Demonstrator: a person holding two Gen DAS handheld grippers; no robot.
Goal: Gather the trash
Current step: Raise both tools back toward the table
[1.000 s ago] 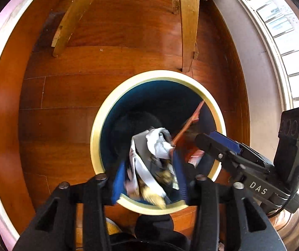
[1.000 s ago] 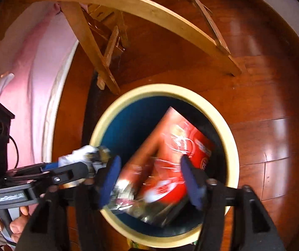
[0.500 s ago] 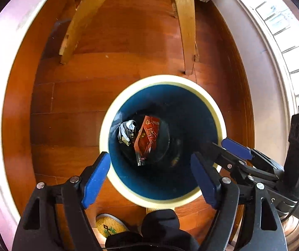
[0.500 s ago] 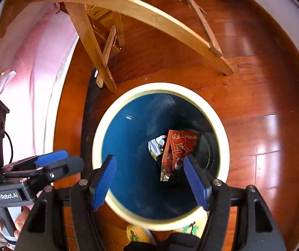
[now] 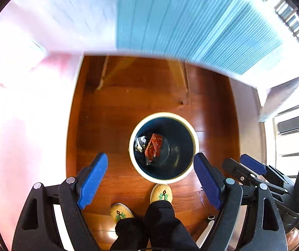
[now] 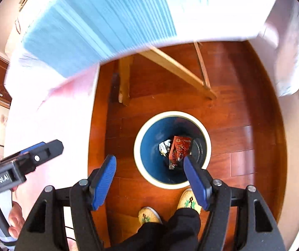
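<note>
The left tongs point(image 5: 150, 179) are spread wide with nothing between the pads, and so are the right tongs point(image 6: 148, 181). Below and ahead of both stands the bin point(image 5: 193, 135), and at its bottom lie a red wrapper point(image 5: 154, 147) and a crumpled grey scrap point(image 5: 140, 143). That drop looks done; the next move probably calls for finding more litter on the striped table point(image 5: 191, 21) above. The bin stands on a reddish wood floor point(image 5: 116, 108), near wooden legs point(image 6: 176, 67) and the person's slippers point(image 5: 162, 193).
</note>
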